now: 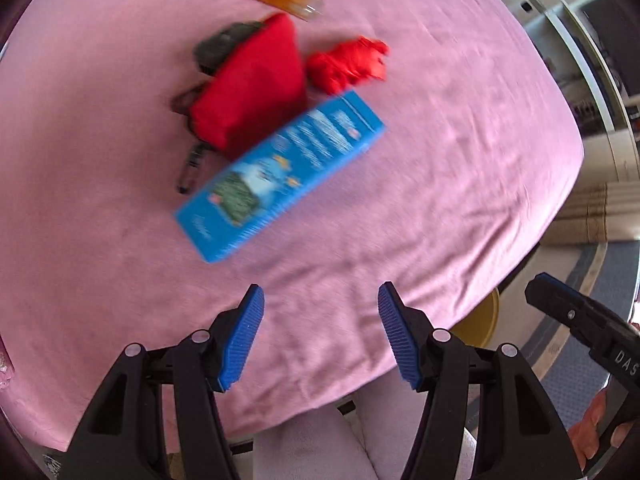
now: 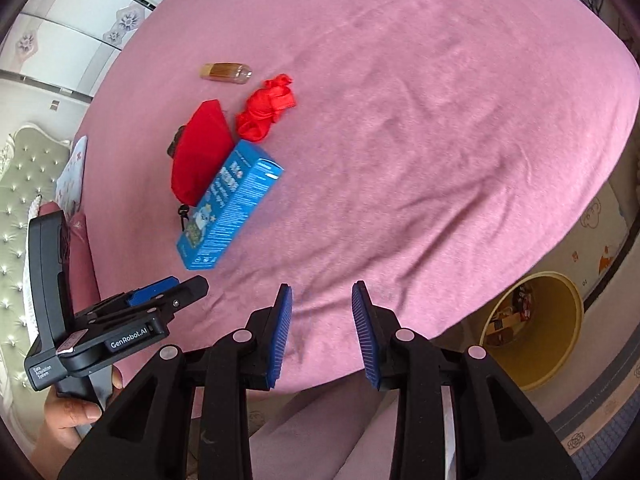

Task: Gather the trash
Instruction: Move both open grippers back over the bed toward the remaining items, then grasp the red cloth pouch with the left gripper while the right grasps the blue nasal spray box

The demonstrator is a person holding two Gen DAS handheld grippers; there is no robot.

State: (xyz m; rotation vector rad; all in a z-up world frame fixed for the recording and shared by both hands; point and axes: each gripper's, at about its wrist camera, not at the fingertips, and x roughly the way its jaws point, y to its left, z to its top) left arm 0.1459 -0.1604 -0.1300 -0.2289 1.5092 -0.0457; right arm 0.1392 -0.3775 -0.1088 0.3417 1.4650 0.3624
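Both claws hang empty, left claw point(image 1: 320, 332) wide, right claw point(image 2: 322, 330) narrower. Blue box point(image 2: 230, 204) looks light and stiff; pinching its long sides should hold.

- The left tongs point(image 1: 321, 334) point steeply down over the near edge of the pink bed point(image 1: 460, 168), blue pads parted, nothing between them.
- The right tongs point(image 2: 322, 332) hang over the same edge, pads closer together, also empty.
- A hand point(image 2: 70, 416) grips the left tongs' handle, beside the bed's edge; fingers point(image 1: 592, 428) hold the right handle.
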